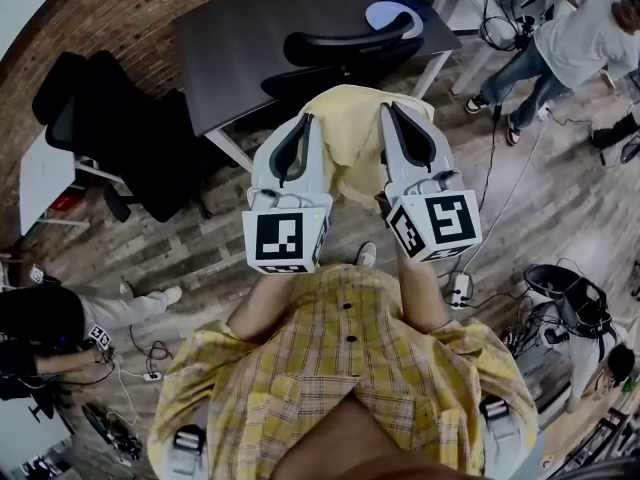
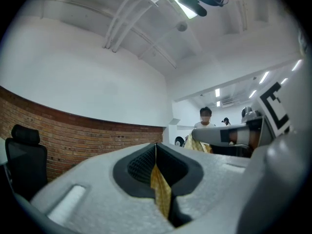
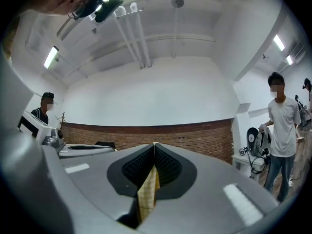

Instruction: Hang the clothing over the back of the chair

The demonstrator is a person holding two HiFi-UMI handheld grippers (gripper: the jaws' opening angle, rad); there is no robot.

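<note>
Both grippers are held level side by side and pinch a yellow checked shirt. The cloth hangs between them, and more of it, with buttons, spreads over the forearms close to the camera. My left gripper is shut on a fold of the shirt that shows between its black pads. In the same way my right gripper is shut on another fold. Just beyond the fingertips, in front of a dark desk, stands the black office chair with its backrest across the view.
A second black chair stands at the left by the brick wall. People are at the upper right, the left and the lower right. Cables and a power strip lie on the wooden floor.
</note>
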